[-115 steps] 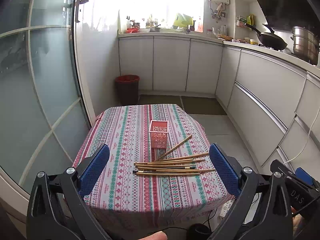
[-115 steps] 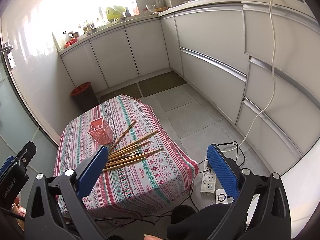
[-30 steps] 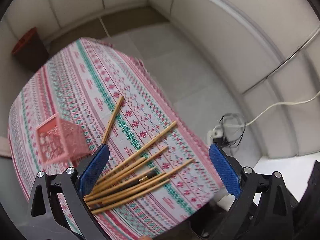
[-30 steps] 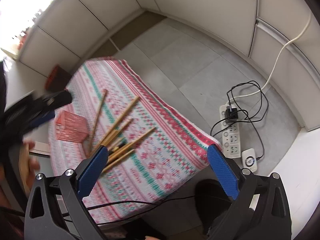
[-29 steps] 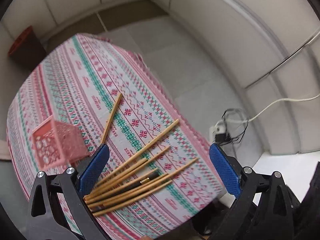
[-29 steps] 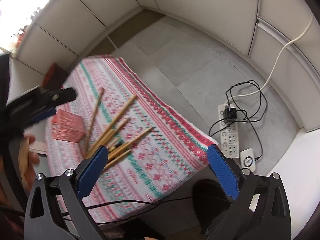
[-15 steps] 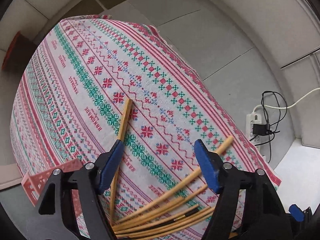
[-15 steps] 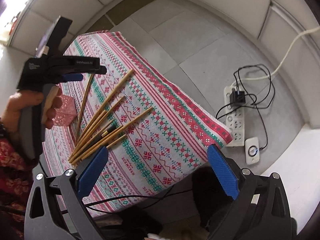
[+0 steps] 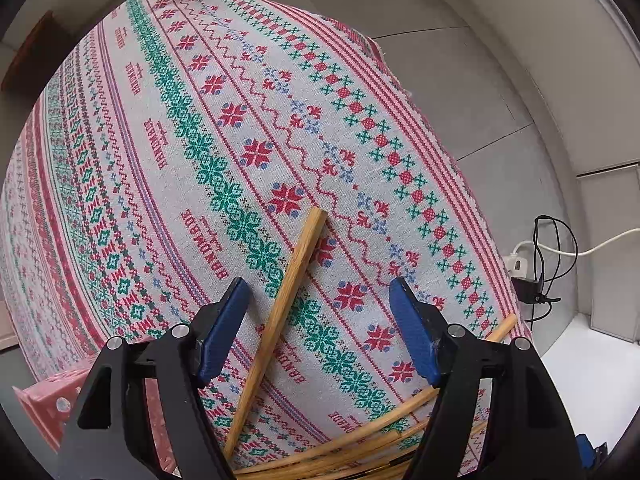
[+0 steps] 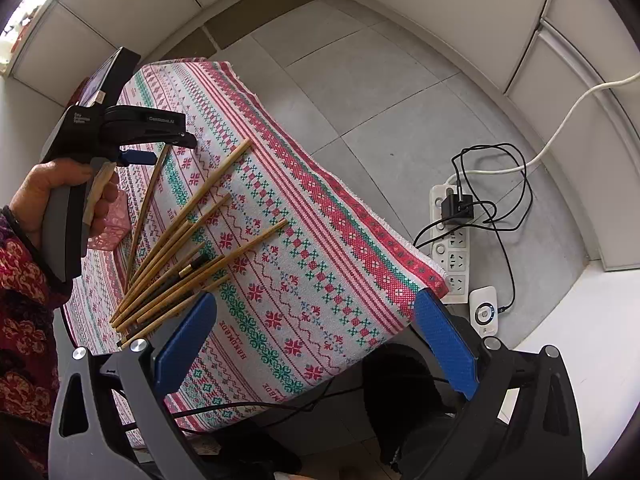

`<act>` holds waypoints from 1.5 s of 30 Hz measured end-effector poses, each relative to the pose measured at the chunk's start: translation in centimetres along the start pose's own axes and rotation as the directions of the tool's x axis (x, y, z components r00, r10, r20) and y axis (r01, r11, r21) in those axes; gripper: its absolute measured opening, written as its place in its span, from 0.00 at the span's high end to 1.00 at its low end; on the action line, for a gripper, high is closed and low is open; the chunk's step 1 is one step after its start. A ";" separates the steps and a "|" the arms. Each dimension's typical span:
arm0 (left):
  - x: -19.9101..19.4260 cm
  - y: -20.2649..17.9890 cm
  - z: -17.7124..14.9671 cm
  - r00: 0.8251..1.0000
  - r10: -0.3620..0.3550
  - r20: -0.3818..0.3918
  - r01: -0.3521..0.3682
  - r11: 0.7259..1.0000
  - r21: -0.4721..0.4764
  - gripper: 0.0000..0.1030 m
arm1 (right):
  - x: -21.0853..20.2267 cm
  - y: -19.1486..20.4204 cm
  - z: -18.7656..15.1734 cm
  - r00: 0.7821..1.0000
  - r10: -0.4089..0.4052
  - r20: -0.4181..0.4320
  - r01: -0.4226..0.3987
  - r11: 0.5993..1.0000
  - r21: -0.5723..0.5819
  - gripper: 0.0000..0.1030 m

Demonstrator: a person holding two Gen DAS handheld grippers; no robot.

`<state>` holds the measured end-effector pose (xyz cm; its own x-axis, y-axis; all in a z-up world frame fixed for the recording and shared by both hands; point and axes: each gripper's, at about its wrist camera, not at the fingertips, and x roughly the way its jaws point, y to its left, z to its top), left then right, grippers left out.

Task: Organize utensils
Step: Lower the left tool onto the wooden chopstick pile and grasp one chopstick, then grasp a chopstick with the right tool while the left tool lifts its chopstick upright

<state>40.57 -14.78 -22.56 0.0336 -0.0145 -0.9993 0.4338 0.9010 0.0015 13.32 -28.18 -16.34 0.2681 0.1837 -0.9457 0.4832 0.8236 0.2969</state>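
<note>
A lone wooden chopstick (image 9: 280,312) lies slanted on the patterned tablecloth (image 9: 180,120). My left gripper (image 9: 318,286) points straight down over it, jaws apart on either side of its upper half, blue pads not touching it. Several more chopsticks (image 9: 360,440) fan out at the bottom of the left wrist view. The pink perforated holder (image 9: 44,400) shows at the lower left. In the right wrist view my right gripper (image 10: 316,300) stands wide open and empty over the table's near corner, beside the chopstick fan (image 10: 180,252). There the left gripper (image 10: 168,150) hovers over the lone chopstick (image 10: 144,208).
A hand (image 10: 48,188) with a red patterned sleeve holds the left gripper. The pink holder (image 10: 116,220) is partly hidden behind it. On the tiled floor right of the table lie a white power strip (image 10: 450,236) and cables. White cabinets line the walls.
My left gripper has dropped close to the tablecloth and over the lone chopstick, and its jaws have narrowed. The right gripper sank a little and stays wide open.
</note>
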 end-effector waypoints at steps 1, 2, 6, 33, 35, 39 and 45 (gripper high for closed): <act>-0.2 0.0 -0.2 1.000 0.005 0.004 -0.005 1.000 0.002 0.36 | 0.0 0.0 0.0 1.000 0.000 -0.002 0.000 1.000 0.000 0.06; -0.4 -0.1 -0.4 1.000 0.002 0.013 -0.002 1.000 0.003 0.39 | 0.1 0.0 0.0 1.000 0.000 -0.003 0.000 1.000 -0.001 0.06; -1.0 -1.7 -1.5 0.998 0.007 0.061 -0.009 0.999 0.039 0.84 | 0.1 0.2 -0.1 1.000 -0.005 -0.001 0.005 1.000 -0.009 0.06; -28.4 1.7 -31.3 0.620 -0.111 0.777 0.127 0.991 0.041 0.94 | 1.5 6.7 -0.5 0.990 -0.104 0.097 0.106 0.994 -0.019 0.14; -29.3 2.5 -32.2 0.594 -0.114 0.796 0.150 0.988 0.029 0.94 | 2.6 7.3 1.6 1.000 -0.004 0.019 0.003 1.000 0.023 0.15; -30.2 3.6 -33.4 0.559 -0.119 0.821 0.181 0.983 0.019 0.94 | 6.0 6.8 6.3 0.980 0.140 -0.138 -0.121 0.983 0.141 0.29; -30.8 4.6 -33.7 0.539 -0.134 0.832 0.209 0.978 0.023 0.94 | 9.3 7.6 10.5 0.971 0.138 -0.195 -0.097 0.973 0.209 0.45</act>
<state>11.19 4.42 7.04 0.7088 -0.4895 -0.5080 0.4518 0.8680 -0.2061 28.24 -25.87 -21.54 0.1650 0.3968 -0.9029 0.6181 0.6718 0.4082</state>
